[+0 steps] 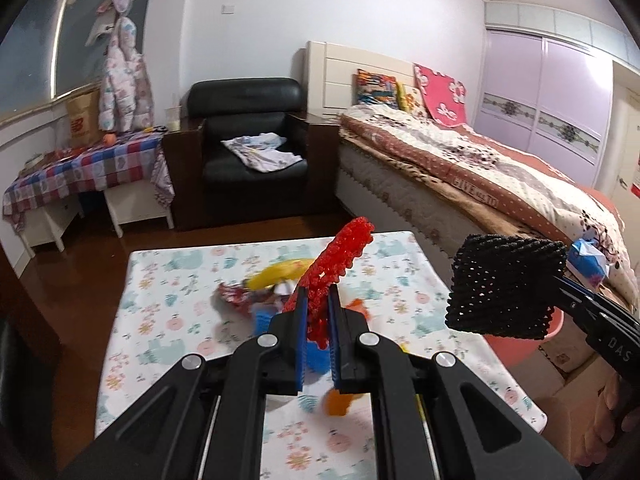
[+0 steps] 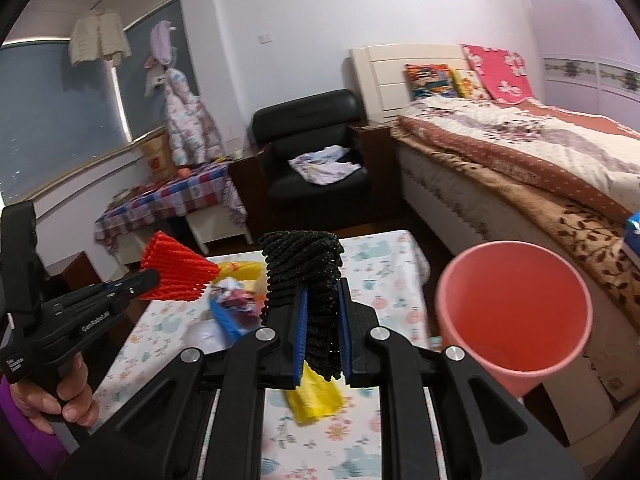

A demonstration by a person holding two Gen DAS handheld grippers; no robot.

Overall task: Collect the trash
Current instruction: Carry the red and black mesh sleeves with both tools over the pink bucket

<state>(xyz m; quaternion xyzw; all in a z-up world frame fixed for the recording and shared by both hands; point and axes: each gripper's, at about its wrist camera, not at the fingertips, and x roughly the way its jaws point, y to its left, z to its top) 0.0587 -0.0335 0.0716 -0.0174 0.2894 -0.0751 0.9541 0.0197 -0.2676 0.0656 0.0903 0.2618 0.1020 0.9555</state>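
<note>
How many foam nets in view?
2. The red net is clamped in the left gripper; the black net is clamped in the right gripper. More may hide among the table litter.

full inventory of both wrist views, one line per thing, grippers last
red foam net: 1, red, clamped in left gripper
black foam net: 1, black, clamped in right gripper
bucket: 1, pink, between table and bed, looks empty
table: 1, floral cloth, foreground
trash pile: several blurred pieces, yellow, blue, red, orange, on table
armchair: 1, black, by far wall, pale cloth on its seat
bed: 1, patterned covers, right side
side table: 1, checked cloth, left
left gripper: 1, black, blue pads
right gripper: 1, black, blue pads
</note>
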